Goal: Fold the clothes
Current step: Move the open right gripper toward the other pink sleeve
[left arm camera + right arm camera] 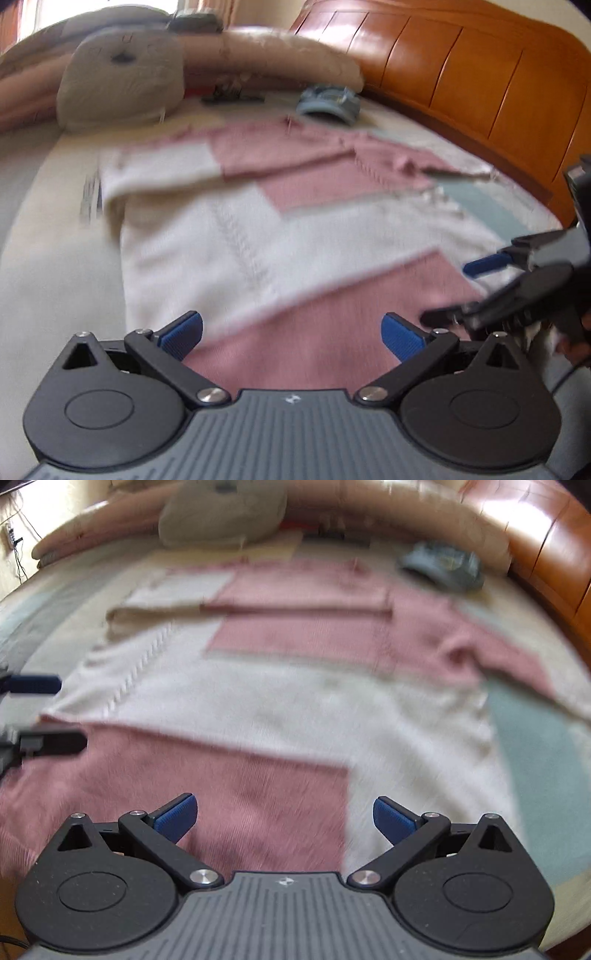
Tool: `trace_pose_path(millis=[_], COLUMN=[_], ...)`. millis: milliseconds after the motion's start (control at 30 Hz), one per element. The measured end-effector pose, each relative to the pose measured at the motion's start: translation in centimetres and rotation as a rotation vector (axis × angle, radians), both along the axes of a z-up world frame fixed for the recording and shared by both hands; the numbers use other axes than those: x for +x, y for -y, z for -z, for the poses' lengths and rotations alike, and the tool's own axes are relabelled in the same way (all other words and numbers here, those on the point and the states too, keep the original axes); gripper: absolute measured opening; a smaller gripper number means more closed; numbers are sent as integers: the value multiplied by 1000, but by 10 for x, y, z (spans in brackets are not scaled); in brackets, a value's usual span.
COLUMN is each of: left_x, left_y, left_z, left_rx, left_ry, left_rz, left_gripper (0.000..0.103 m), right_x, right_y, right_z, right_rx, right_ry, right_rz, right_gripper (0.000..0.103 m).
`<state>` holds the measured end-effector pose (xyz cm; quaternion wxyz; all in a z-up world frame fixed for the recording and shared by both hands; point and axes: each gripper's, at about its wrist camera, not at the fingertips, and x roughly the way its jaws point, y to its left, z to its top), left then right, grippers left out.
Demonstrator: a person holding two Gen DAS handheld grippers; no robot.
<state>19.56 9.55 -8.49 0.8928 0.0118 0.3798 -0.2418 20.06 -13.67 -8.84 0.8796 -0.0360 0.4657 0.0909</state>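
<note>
Left tongs (pixel 291 338) wide open, nothing between the blue pads, hanging over the near pink hem of the sweater (pixel 258 229). Right tongs (pixel 284 819) also spread and empty, over the hem where pink meets cream. Both views motion-blurred.

The sweater is a pink-and-cream block knit, spread flat on the bed (pixel 535 746), one sleeve (pixel 240 605) folded across the chest, the other trailing toward the headboard side. Judged soft, light and floppy, a bit stretchy; it will sag and drag rather than hold shape, so pinch through both layers at the hem corners or side seams and lift evenly.

Farther off: a folded denim piece (pixel 328 103) just beyond the sweater, a grey animal-face cushion (pixel 122 81) by the pillows, and an orange wooden headboard (pixel 461 66) along the far right.
</note>
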Motion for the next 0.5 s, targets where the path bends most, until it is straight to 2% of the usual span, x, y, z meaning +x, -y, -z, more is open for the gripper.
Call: trace_pose_path(millis=[33,67,167,300,433,500], left_x=[-8,-18,-33,-41,-41,-36], left_y=[0,1,12,24,40,48], left_z=[6,8,8,-2,-15,-19], left_rx=[0,13,99,147,144,128], left_ry=[-7,32,61,93,158,166], left_rz=[-13,-18,-27,-9,-25,-32], left_gripper=[102,102,102,102,102,102], right_x=[-4,-10,-22,-33,-45,-46], right_y=[3,5,9,15,29,41], right_z=[4,5,9,8,-4,-14], right_rx=[12,24,33,33,47,75], right_ry=[25,57,115,138,131,170], right_rz=[-3,-8,-36,-82,-109,-98], right_gripper=[103,103,103,103,103,103])
